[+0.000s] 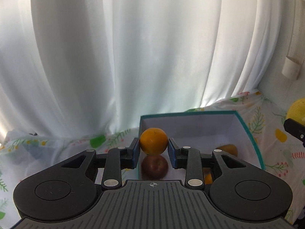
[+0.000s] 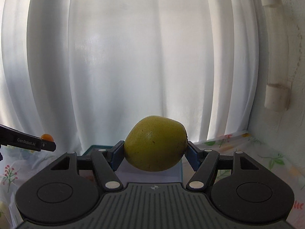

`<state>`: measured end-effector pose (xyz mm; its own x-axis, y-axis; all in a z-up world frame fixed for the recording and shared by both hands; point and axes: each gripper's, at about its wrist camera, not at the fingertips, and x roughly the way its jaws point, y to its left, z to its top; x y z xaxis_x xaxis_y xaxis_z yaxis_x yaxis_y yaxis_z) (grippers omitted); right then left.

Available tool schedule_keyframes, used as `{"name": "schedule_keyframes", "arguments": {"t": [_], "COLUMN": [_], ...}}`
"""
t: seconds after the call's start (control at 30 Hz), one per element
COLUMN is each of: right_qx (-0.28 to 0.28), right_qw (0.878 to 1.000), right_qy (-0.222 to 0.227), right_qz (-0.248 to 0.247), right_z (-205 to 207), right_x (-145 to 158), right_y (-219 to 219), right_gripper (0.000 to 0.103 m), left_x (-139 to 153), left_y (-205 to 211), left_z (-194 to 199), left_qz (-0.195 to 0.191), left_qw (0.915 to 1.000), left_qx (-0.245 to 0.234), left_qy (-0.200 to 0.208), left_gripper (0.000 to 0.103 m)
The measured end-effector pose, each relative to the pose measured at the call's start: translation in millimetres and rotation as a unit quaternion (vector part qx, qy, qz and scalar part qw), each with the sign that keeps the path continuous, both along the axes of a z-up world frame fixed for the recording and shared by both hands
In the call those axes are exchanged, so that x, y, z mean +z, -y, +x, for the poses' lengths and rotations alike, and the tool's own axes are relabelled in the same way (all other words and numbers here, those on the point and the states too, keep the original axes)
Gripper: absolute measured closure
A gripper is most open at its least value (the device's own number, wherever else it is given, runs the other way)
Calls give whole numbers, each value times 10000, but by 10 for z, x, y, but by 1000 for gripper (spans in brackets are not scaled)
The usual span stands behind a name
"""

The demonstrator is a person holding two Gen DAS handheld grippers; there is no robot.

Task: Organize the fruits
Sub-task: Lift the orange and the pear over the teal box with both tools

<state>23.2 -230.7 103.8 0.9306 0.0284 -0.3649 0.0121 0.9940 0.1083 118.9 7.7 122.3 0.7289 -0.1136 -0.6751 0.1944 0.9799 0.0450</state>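
Orange [image 1: 154, 141] round and glossy, clamped in left gripper [image 1: 153, 153], one yellow-green pear [image 2: 156, 143] clamped in right gripper [image 2: 154, 153], one red apple [image 1: 154, 167] in teal box [image 1: 249, 133].

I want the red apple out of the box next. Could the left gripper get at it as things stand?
Probably not yet: the left gripper is shut on an orange, so its fingers are full. The red apple lies uncovered in the teal box.

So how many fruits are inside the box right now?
3 visible in the teal box: a dark red apple, a yellowish fruit farther right, an orange piece near the gripper; others may be hidden.
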Motion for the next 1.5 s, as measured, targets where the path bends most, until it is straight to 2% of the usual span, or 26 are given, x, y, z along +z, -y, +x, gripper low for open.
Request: {"name": "schedule_keyframes", "arguments": {"t": [0.23, 0.63, 1.5], "right_qx": [136, 84, 109], "right_qw": [9987, 9950, 9904], "right_qy": [-463, -992, -1367], "right_qz": [188, 116, -187], "right_z": [203, 467, 665], "right_x": [-383, -787, -1069], "right_y": [38, -22, -81], "right_gripper": [35, 35, 35], "left_x": [-363, -913, -1182], "left_y": [14, 70, 106], "left_z": [108, 371, 502], "left_qz": [-1, 286, 475], "left_qw": [9999, 9971, 9934], "left_qx": [-41, -28, -64], "left_qy": [-157, -707, -1040], "left_gripper": [68, 68, 68]}}
